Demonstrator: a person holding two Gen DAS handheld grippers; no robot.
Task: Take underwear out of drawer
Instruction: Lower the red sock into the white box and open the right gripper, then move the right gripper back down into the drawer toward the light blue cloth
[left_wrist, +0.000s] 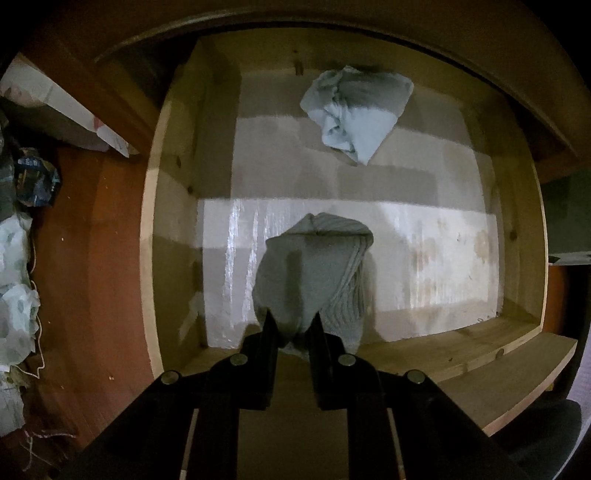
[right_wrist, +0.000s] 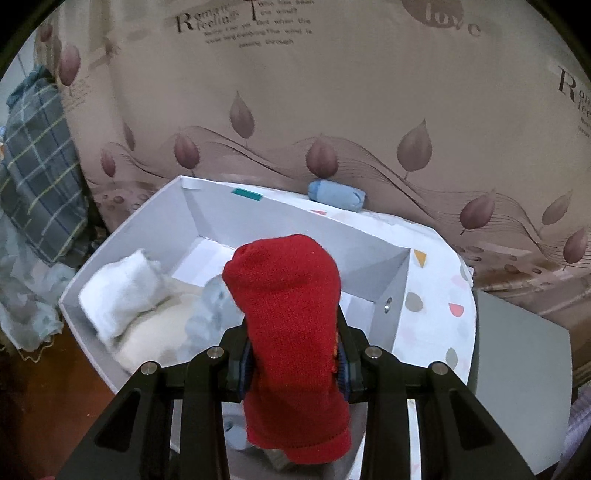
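Observation:
In the left wrist view I look straight down into an open wooden drawer (left_wrist: 173, 236) with a pale liner. My left gripper (left_wrist: 291, 325) is shut on a grey ribbed garment (left_wrist: 314, 273), which hangs from its tips above the drawer floor. A crumpled light-blue garment (left_wrist: 354, 114) lies near the drawer's far wall. In the right wrist view my right gripper (right_wrist: 295, 347) is shut on a red knitted garment (right_wrist: 291, 317), held over a white box (right_wrist: 388, 273). The box contains white, cream and pale-blue clothes (right_wrist: 147, 306).
A rolled light-blue bundle (right_wrist: 336, 195) rests behind the box against a leaf-patterned cloth (right_wrist: 332, 110). A plaid blue fabric (right_wrist: 37, 173) hangs at the left. Beside the drawer, on a red-brown floor (left_wrist: 88, 266), lie crumpled bags and papers (left_wrist: 18, 280).

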